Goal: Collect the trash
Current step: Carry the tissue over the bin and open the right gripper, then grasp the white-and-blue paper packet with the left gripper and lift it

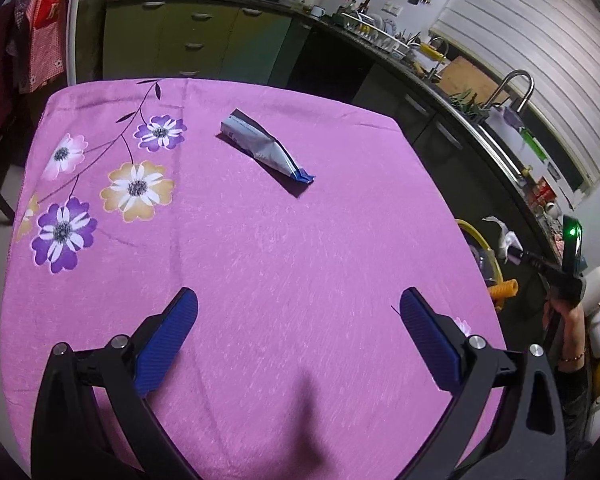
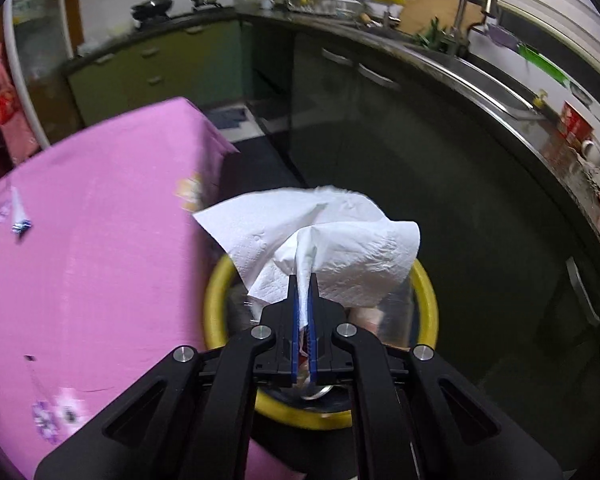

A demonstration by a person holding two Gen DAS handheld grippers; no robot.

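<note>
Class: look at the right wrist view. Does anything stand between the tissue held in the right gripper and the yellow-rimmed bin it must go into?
Nothing visible does. The right gripper is shut on the white tissue, which hangs directly over the open mouth of the yellow-rimmed bin beside the table. No lid covers it.

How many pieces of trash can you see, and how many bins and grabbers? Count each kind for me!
Paper tissue, held by the right gripper over the bin: 1
Crumpled wrapper on the pink tablecloth: 1
Yellow-rimmed bin: 1
Grippers, counting the open left gripper: 2
Total: 5
</note>
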